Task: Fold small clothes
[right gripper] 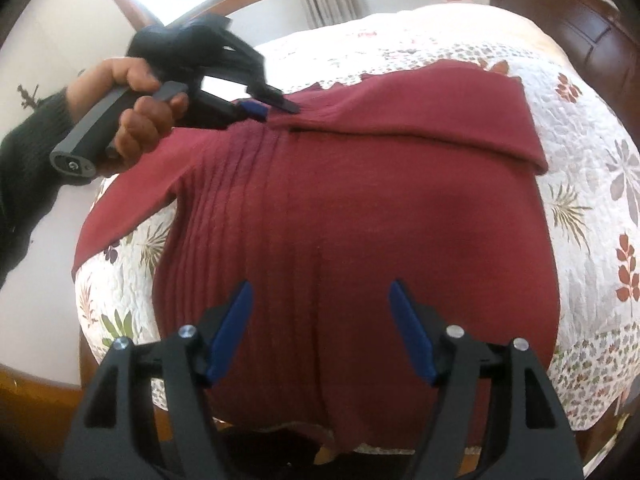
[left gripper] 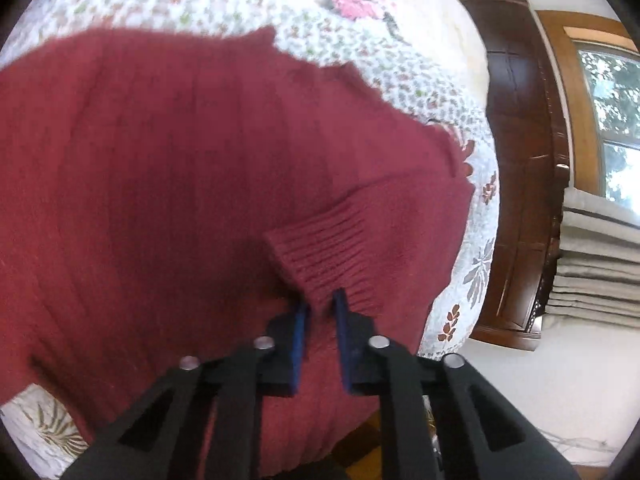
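A dark red knit sweater (left gripper: 160,180) (right gripper: 360,220) lies spread flat on a bed. One sleeve (right gripper: 420,108) is folded across the body, and its ribbed cuff (left gripper: 332,252) sits between my left gripper's blue pads. My left gripper (left gripper: 320,302) (right gripper: 269,107) is shut on that cuff at the far side of the sweater, held by a person's hand (right gripper: 136,120). The other sleeve (right gripper: 120,216) trails off toward the left bed edge. My right gripper (right gripper: 320,286) hovers open over the sweater's near part, with nothing between its fingers.
A white floral quilt (left gripper: 360,60) (right gripper: 580,160) covers the bed. A dark wooden headboard (left gripper: 516,160) (right gripper: 560,0) stands beyond it. A window (left gripper: 612,120) and a grey curtain (left gripper: 600,260) lie past the bed's side. The wooden bed frame (right gripper: 32,400) shows at the near left.
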Available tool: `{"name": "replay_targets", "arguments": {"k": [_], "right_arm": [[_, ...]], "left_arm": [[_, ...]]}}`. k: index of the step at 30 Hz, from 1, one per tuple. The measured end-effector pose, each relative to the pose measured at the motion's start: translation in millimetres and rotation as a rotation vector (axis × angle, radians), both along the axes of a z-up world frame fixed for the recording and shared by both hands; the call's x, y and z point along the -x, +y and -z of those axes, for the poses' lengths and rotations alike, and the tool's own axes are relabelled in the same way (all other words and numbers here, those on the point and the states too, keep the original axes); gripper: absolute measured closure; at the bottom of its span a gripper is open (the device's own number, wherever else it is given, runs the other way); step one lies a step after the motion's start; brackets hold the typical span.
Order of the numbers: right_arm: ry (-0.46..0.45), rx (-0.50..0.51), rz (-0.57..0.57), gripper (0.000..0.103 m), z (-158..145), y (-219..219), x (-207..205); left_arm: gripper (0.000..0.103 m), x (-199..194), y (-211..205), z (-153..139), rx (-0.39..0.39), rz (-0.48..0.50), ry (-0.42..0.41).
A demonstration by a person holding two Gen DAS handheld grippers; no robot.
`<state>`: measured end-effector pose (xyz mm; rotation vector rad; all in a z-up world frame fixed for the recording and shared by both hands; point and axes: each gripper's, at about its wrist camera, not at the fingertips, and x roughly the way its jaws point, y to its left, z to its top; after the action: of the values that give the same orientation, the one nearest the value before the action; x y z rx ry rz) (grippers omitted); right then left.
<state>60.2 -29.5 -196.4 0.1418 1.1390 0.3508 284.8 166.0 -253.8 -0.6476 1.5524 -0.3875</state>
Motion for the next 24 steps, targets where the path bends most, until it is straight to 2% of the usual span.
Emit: {"name": "replay_targets", "arguments": {"k": [6,11,14,16,17,19,20,24], "right_arm": [[0.022,0.002,0.025,0.033,5,-9,5],[0.043,-0.015,0.043,0.033,10,-13,4],[0.056,-0.018,0.041,0.033,13,-12,4],[0.065,-0.026,0.046,0.033,14,-13,3],[0.068,-0.028,0.049,0.033,15,-13,3],[0.072,-0.027,0.050,0.033,16,-12,3],[0.075,-0.028,0.051,0.033,17,-12,2],[0.076,-0.015,0.042,0.033,16,-10,5]], "left_arm": [[0.096,-4,7,-45,0.033,0.041,-0.097],[0.099,-5,37,-81,-0.018,0.050,-0.200],[0.099,-3,71,-87,-0.022,-0.006,-0.207],[0.099,-1,85,-77,0.024,-0.032,-0.174],[0.094,2,85,-69,0.073,-0.026,-0.153],[0.067,9,77,-54,0.113,-0.004,-0.125],[0.050,12,70,-44,0.149,-0.012,-0.105],[0.049,12,40,-8,0.192,-0.069,-0.050]]}}
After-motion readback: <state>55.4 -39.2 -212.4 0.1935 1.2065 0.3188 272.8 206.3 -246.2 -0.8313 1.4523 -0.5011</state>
